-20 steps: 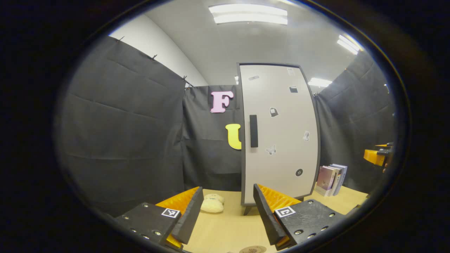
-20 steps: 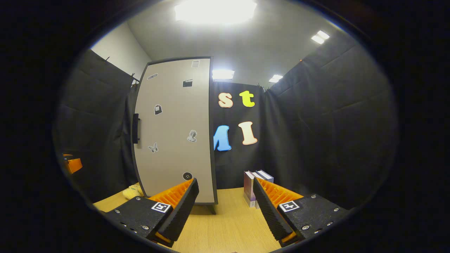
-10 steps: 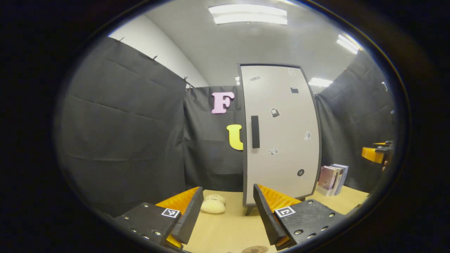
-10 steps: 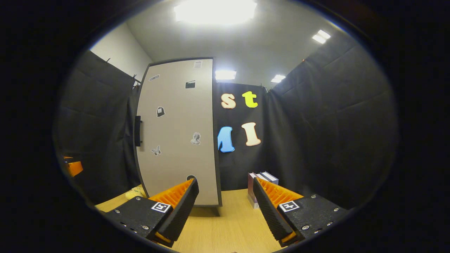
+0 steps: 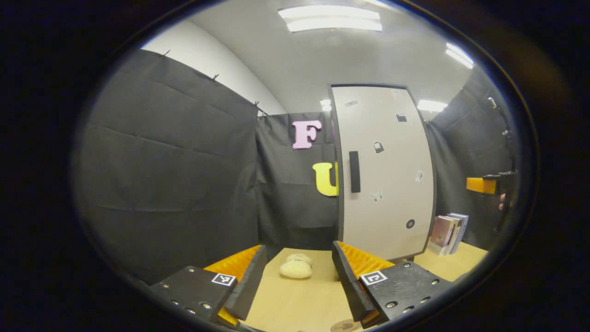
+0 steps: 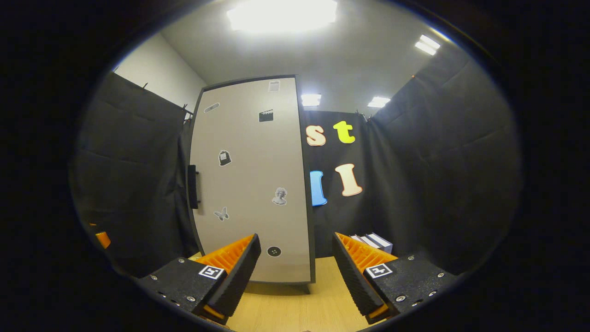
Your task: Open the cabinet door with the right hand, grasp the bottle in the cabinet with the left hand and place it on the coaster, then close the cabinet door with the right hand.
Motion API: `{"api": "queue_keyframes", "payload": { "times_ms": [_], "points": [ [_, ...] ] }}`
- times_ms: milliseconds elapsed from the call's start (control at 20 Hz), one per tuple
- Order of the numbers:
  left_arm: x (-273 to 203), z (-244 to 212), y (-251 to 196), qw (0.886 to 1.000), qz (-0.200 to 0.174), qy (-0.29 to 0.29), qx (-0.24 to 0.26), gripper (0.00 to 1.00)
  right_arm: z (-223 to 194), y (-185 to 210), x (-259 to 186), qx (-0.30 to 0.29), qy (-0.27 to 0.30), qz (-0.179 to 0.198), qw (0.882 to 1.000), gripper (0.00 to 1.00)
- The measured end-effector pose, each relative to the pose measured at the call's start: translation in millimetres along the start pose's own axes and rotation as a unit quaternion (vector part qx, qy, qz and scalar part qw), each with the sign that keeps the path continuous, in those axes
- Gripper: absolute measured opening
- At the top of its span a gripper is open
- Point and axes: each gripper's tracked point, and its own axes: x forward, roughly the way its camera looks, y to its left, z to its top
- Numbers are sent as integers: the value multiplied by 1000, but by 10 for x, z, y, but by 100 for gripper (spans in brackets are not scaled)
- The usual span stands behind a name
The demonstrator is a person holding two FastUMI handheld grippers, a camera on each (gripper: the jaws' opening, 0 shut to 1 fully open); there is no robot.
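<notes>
Grey cabinet door (image 6: 251, 180) stands closed ahead of both spread, empty tongs, right (image 6: 295, 272) and left (image 5: 297, 281).

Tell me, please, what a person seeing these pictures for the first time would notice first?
The tall pale cabinet door, shut and dotted with small stickers, stands at the back of the wooden table. In the left gripper view a cream plush toy lies before it, and books stand to its right.

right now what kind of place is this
Probably a staged recording booth, not a real kitchen: black cloth walls, a tall stickered cabinet standing shut on a wooden table, with a few books beside it.
</notes>
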Motion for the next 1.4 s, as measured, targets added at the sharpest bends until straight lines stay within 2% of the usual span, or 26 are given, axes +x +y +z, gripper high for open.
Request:
{"api": "queue_keyframes", "payload": {
  "times_ms": [50, 100, 150, 650, 700, 750, 800, 850, 1050, 1100, 1150, 1200, 1400],
  "points": [
    [-29, -15, 69, 1000, 7, 1, 1, 82, 48, 76, 58, 0, -3, 7, 1000, 95],
    [-55, -22, 141, 1000, 14, 2, 1, 87, 78, 166, 122, -1, -5, 13, 1000, 95],
    [-86, -43, 214, 1000, 20, 4, 1, 82, 109, 258, 187, -2, -6, 19, 1000, 95],
    [-402, -138, 955, 996, 88, 16, 10, 82, 336, 1198, 808, 1, -11, 80, 997, 95],
    [-436, -141, 1027, 995, 95, 17, 9, 87, 342, 1298, 865, 1, -9, 84, 996, 95],
    [-476, -159, 1101, 995, 103, 17, 8, 82, 344, 1394, 915, 1, -9, 89, 996, 95],
    [-516, -163, 1180, 994, 110, 17, 9, 87, 364, 1492, 966, 1, -9, 94, 996, 95],
    [-550, -170, 1266, 993, 117, 17, 11, 82, 377, 1586, 1019, 2, -9, 97, 995, 95],
    [-672, -228, 1556, 989, 143, 22, 14, 82, 447, 1935, 1237, -6, -13, 109, 994, 95],
    [-692, -227, 1619, 988, 149, 22, 14, 87, 451, 2005, 1288, -11, -13, 110, 994, 95],
    [-711, -238, 1688, 988, 155, 24, 15, 87, 438, 2087, 1338, -13, -11, 111, 994, 95],
    [-726, -239, 1743, 987, 160, 25, 15, 82, 427, 2159, 1384, -16, -9, 113, 993, 95],
    [-810, -313, 1906, 985, 171, 30, 13, 82, 377, 2434, 1577, -25, -10, 119, 993, 95]
  ]
}}
